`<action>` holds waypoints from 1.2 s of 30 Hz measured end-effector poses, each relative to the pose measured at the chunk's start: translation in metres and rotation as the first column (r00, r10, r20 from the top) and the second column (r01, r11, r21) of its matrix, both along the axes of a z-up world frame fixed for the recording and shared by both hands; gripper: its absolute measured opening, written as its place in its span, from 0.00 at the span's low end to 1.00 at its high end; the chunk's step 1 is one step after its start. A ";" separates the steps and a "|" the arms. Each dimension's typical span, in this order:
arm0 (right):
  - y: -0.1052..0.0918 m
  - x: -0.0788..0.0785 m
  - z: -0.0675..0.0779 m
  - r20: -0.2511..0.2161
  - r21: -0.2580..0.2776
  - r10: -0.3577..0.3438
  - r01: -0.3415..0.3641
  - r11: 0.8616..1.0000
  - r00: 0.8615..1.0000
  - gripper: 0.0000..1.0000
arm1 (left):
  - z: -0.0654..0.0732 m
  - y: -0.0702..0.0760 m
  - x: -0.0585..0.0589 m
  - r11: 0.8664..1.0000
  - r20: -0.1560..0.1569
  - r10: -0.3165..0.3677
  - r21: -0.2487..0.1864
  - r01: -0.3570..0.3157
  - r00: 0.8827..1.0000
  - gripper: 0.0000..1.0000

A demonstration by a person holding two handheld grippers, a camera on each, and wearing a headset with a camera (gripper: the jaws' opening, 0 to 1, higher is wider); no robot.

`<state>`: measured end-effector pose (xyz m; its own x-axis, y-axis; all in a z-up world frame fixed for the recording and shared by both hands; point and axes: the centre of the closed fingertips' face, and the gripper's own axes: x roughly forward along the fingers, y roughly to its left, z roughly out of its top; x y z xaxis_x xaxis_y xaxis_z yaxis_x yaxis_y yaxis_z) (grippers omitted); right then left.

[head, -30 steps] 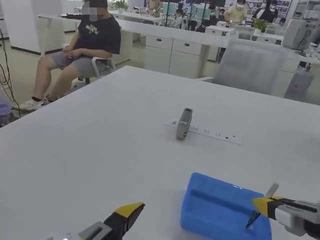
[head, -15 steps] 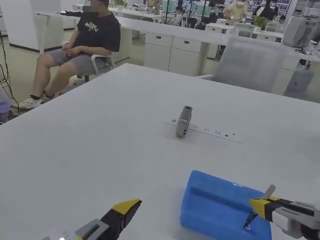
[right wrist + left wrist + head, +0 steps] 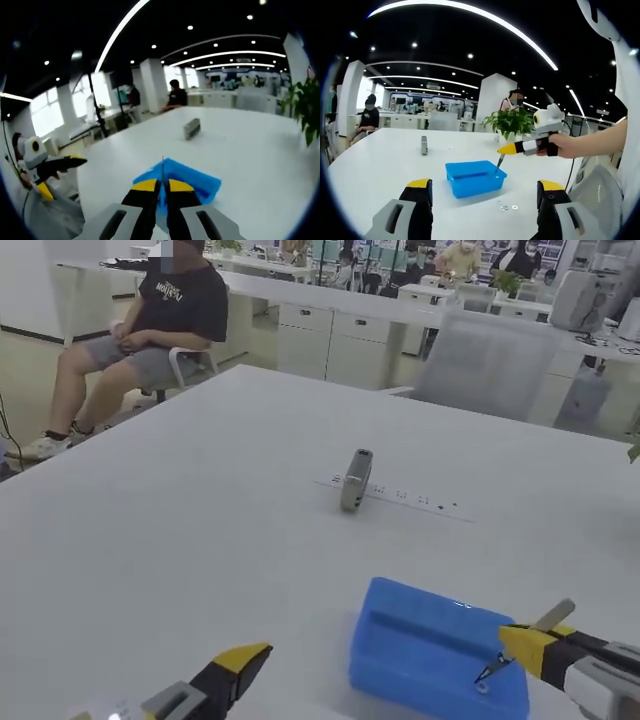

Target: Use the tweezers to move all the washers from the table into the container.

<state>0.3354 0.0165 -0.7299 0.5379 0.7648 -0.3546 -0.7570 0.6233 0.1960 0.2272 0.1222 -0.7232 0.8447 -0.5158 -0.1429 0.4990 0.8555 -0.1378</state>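
Blue container [image 3: 372,660] sits on the white table [image 3: 200,540]. The right gripper [image 3: 522,645] carries the tweezers [image 3: 492,670], tips down over the container's right end. The left gripper [image 3: 245,662] hovers to the container's left.

Left gripper view: own jaws spread wide, nothing between them. A few washers [image 3: 506,206] lie on the table just beside the container.

Right gripper view: jaws pressed together on the tweezers, which point at the container. Whether the tips carry a washer, cannot tell.
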 end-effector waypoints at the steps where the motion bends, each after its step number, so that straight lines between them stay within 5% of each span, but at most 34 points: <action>1: 0.001 -0.004 0.000 -0.008 0.014 -0.001 0.001 1.000 1.000 0.03 | 0.000 0.000 0.000 1.000 -0.001 0.000 0.000 0.000 1.000 0.87; 8: 0.009 -0.024 -0.024 -0.063 0.004 0.025 -0.025 1.000 0.998 0.03 | -0.001 0.000 -0.001 1.000 -0.006 -0.003 0.001 0.003 1.000 0.87; 17: 0.006 -0.029 -0.058 -0.145 -0.013 0.016 -0.018 1.000 0.989 0.03 | -0.003 0.000 -0.001 1.000 -0.010 -0.005 0.008 0.005 1.000 0.86; 27: 0.006 -0.028 -0.074 -0.172 -0.037 0.010 -0.017 0.999 0.985 0.03 | -0.005 0.000 -0.001 1.000 -0.020 -0.004 0.015 0.004 1.000 0.86; 36: 0.012 -0.035 -0.073 -0.143 -0.065 0.038 -0.048 0.997 0.989 0.03 | -0.007 0.000 -0.001 1.000 -0.030 -0.006 0.026 0.007 1.000 0.85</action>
